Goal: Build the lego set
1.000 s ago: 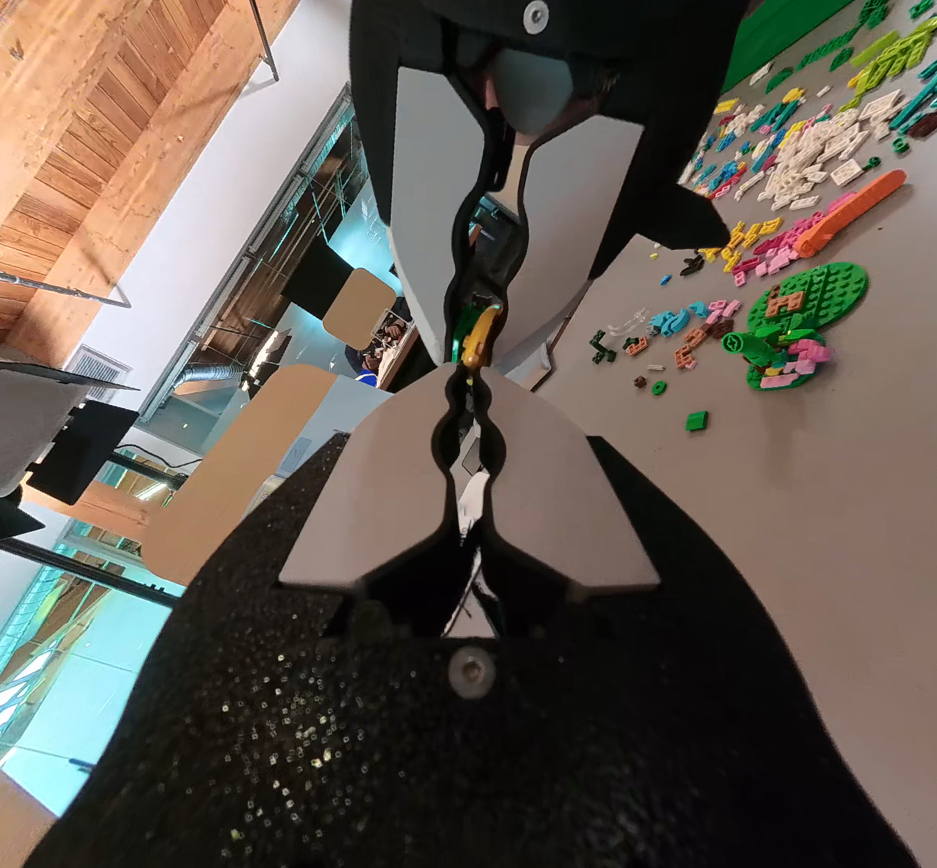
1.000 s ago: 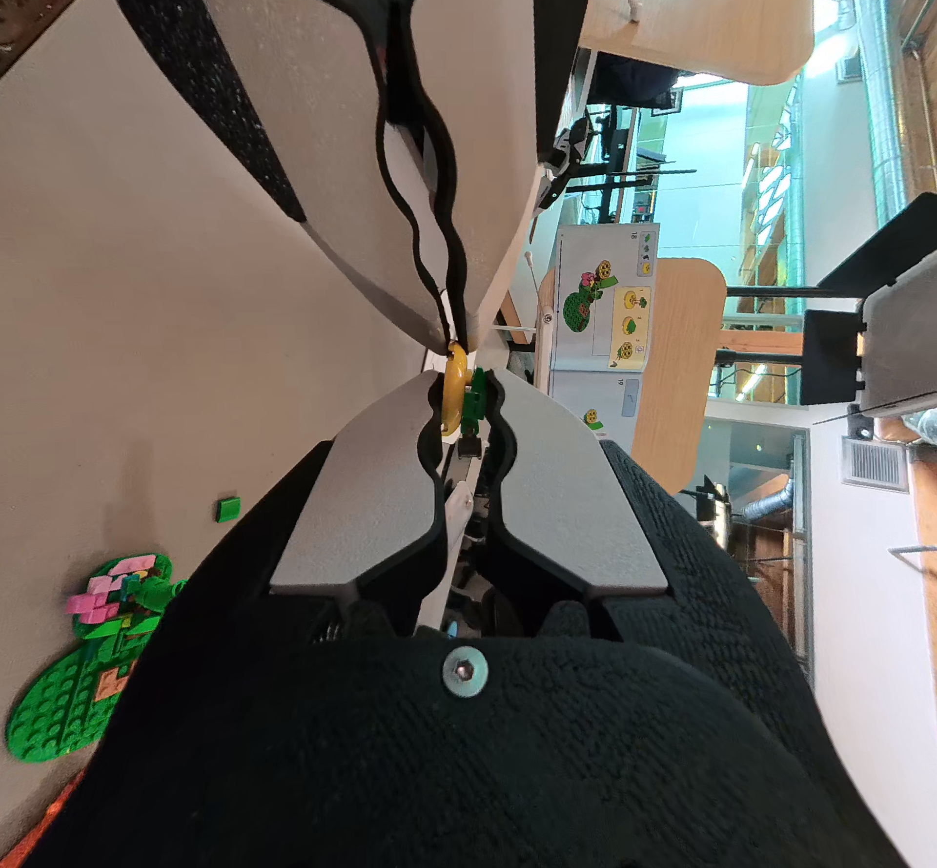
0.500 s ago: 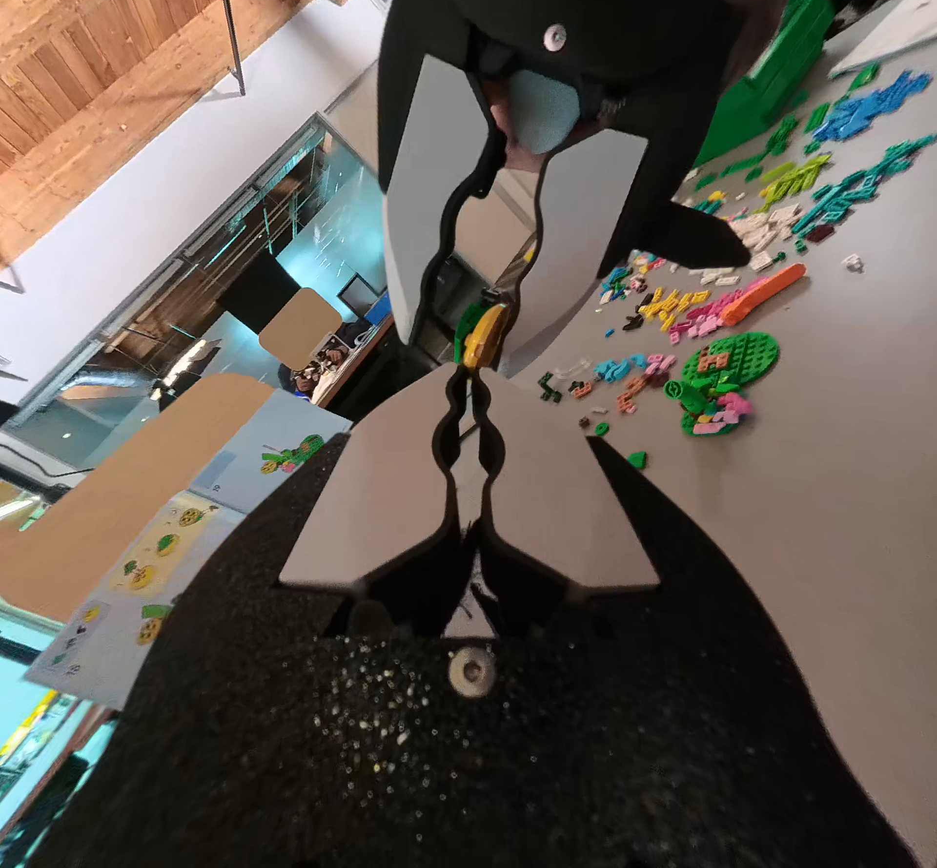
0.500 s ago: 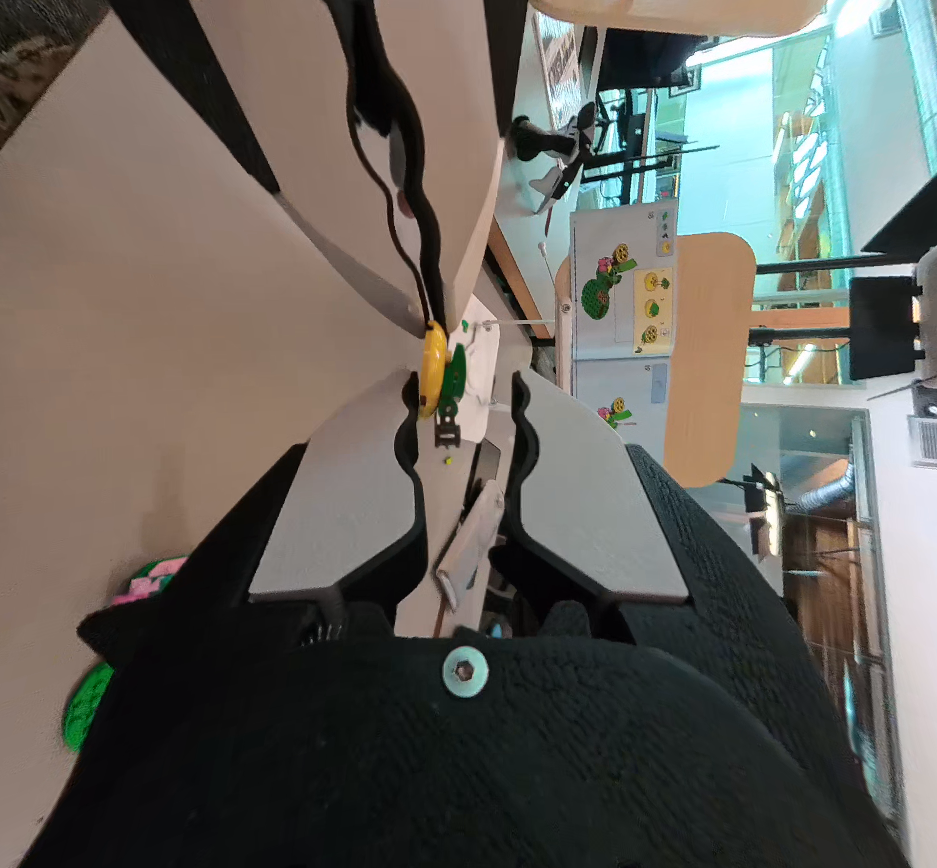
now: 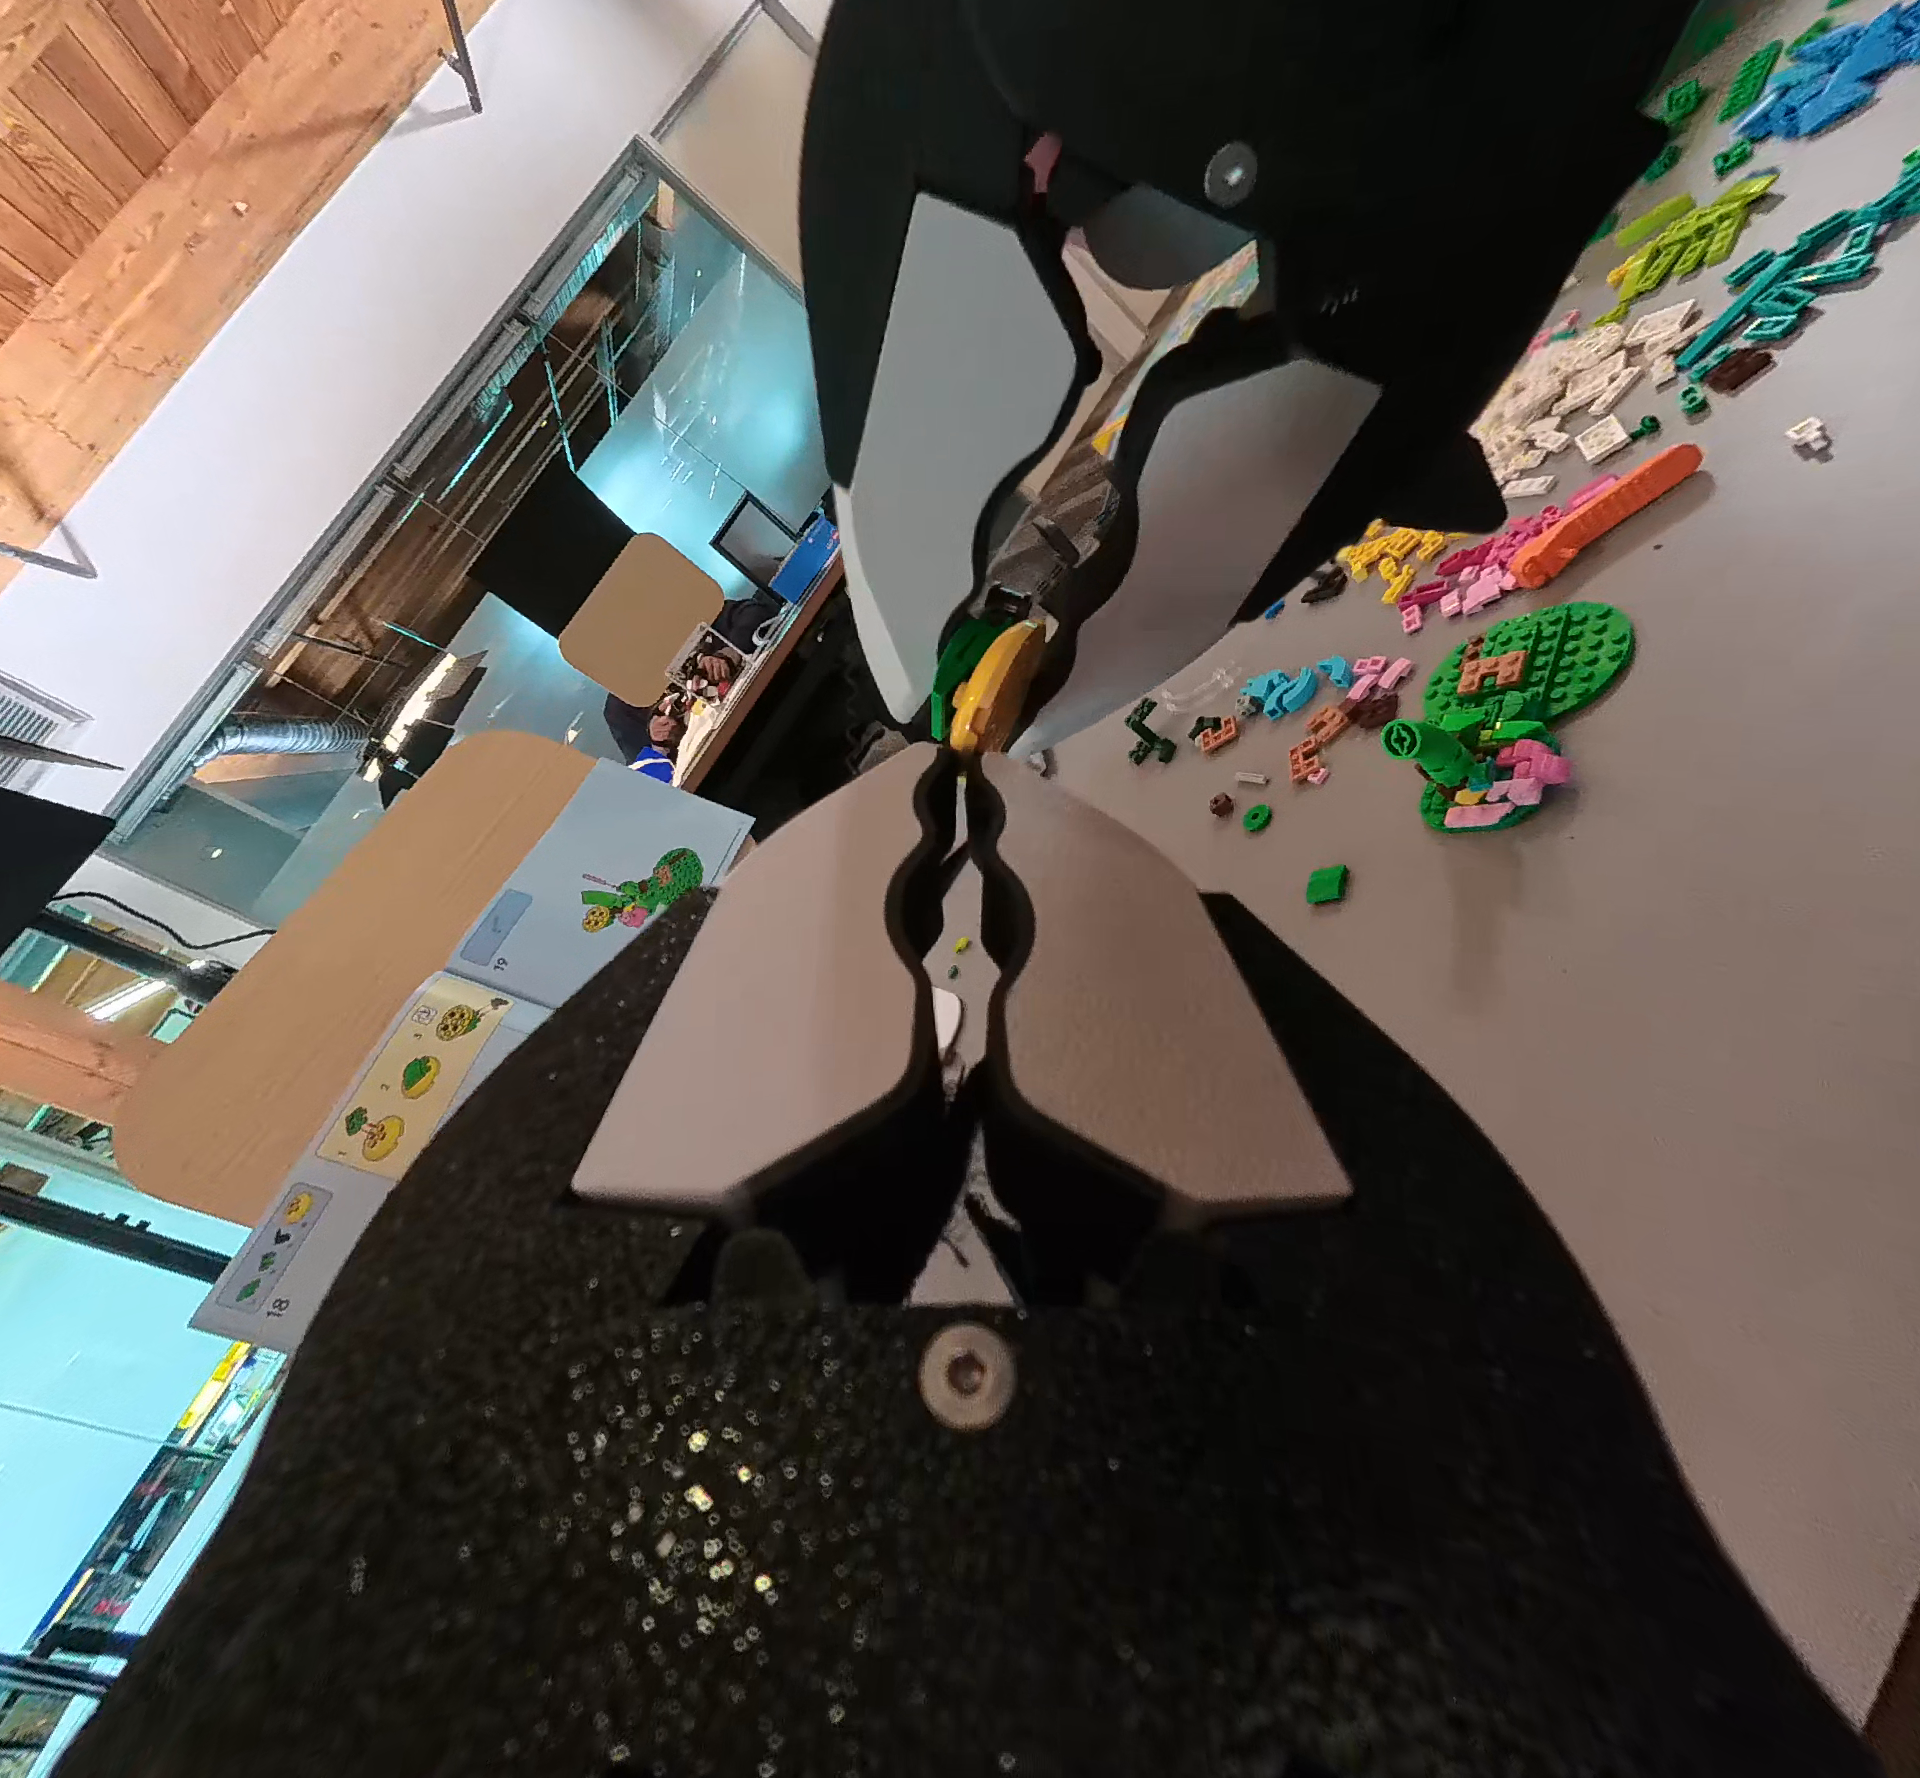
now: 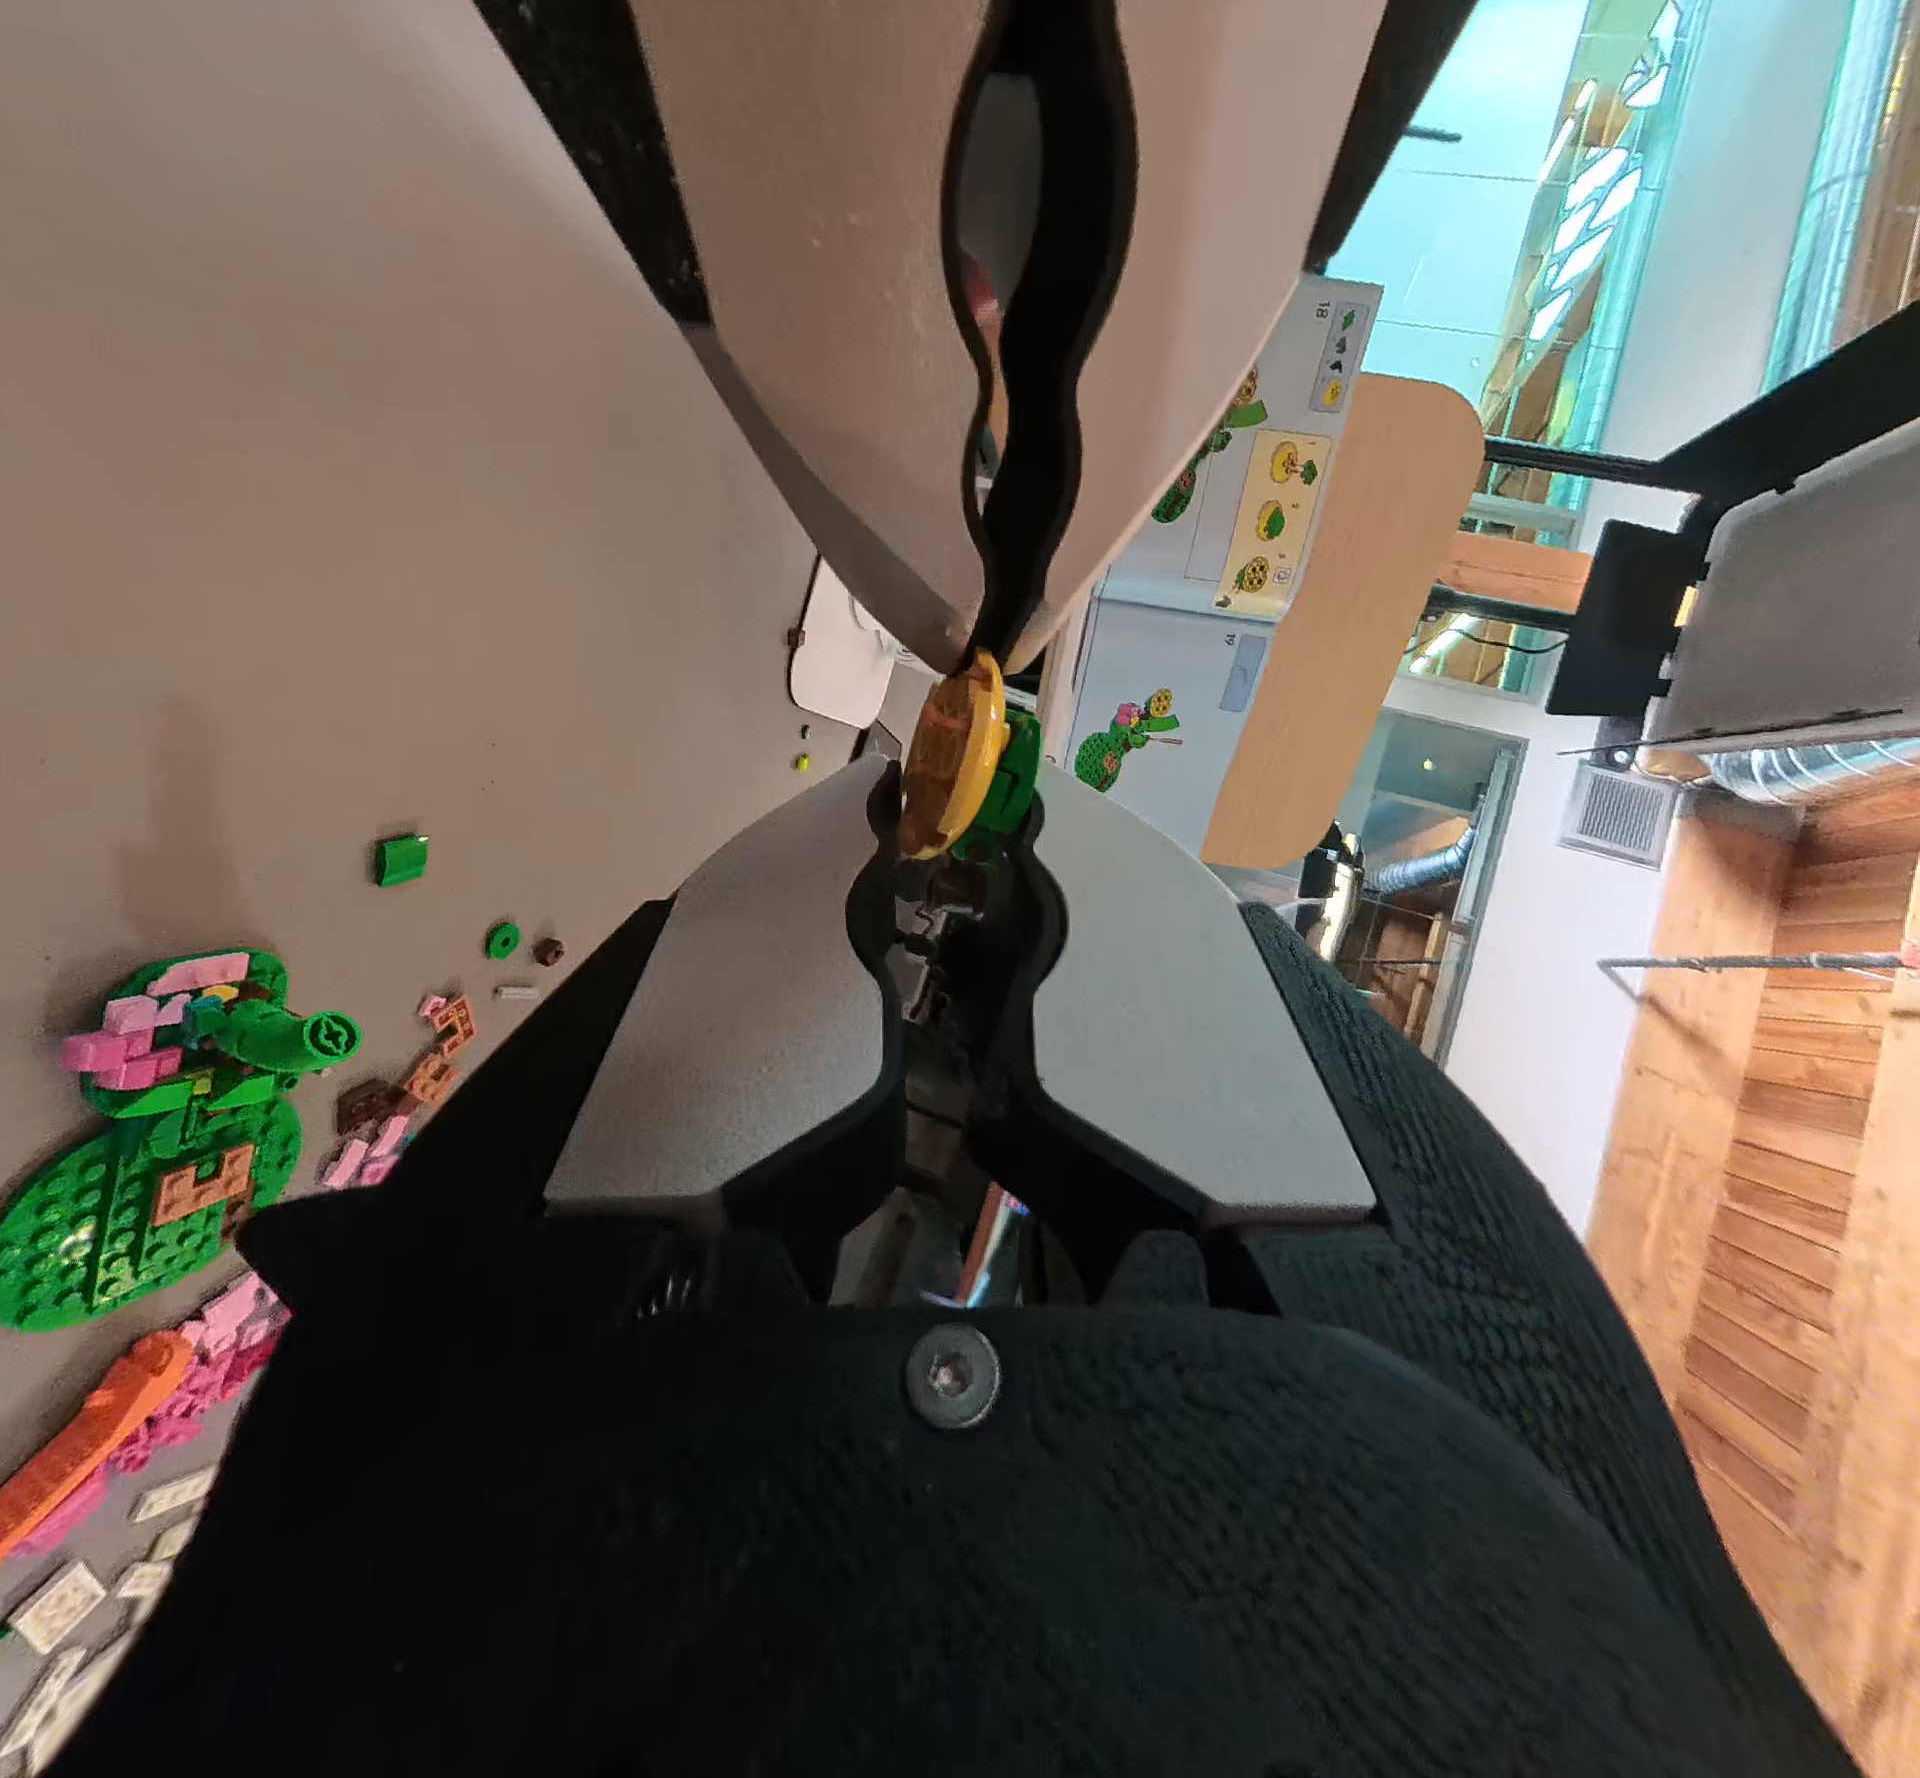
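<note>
the green piece (image 6: pixel 1006 783) sits half hidden behind the yellow disc (image 6: pixel 951 757).

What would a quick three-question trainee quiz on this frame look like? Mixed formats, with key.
1. Short answer: what is held between the left tongs and the right tongs?
2. True or false: that item lies flat on the table.
3. Multiple choice: the long tool beside the pink bricks is A blue, B orange, C white.

Key: 1. the yellow-and-green piece, gripped in mid-air by both tongs; 2. false; 3. B.
</note>
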Demonstrator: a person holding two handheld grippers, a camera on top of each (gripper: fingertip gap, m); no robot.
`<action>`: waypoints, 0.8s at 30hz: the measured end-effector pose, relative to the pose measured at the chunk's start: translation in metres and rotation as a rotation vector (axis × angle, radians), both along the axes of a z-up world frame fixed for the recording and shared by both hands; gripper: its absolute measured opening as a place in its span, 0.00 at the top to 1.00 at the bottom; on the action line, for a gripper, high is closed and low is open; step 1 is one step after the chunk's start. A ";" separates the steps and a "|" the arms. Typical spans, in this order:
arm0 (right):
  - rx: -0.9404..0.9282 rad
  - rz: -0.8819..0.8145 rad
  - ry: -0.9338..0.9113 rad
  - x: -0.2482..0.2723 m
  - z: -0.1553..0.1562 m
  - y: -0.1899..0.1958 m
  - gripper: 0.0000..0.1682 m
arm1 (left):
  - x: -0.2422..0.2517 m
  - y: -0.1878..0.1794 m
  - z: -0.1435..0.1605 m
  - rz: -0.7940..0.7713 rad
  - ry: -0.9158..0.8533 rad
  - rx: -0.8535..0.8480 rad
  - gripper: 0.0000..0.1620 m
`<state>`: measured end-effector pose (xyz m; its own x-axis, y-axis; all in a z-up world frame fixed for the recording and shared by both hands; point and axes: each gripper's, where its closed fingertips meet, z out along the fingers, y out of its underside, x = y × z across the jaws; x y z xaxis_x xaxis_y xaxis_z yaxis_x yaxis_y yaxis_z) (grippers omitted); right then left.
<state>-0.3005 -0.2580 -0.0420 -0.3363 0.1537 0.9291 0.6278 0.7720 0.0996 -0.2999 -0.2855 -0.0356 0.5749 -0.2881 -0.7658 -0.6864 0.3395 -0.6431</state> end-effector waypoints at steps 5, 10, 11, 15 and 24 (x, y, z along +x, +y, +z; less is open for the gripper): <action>0.073 0.007 -0.024 -0.001 0.000 0.003 0.91 | 0.001 0.001 -0.003 0.013 0.016 -0.023 0.99; 0.214 0.040 -0.062 -0.002 0.002 0.005 0.92 | 0.002 0.003 -0.006 0.022 0.026 -0.035 0.98; 0.243 0.050 -0.070 -0.002 0.002 0.006 0.92 | 0.002 0.003 -0.007 0.021 0.027 -0.042 0.98; 0.384 0.097 -0.123 0.000 0.004 0.006 0.92 | 0.006 0.005 -0.011 0.017 0.042 -0.056 0.98; 0.090 0.041 -0.057 0.007 0.003 0.006 0.92 | 0.012 0.008 -0.002 0.061 0.089 0.109 0.81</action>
<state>-0.2936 -0.2516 -0.0394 -0.3932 0.0553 0.9178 0.5873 0.7831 0.2044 -0.2876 -0.2776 -0.0375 0.5170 -0.1674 -0.8395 -0.7605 0.3602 -0.5402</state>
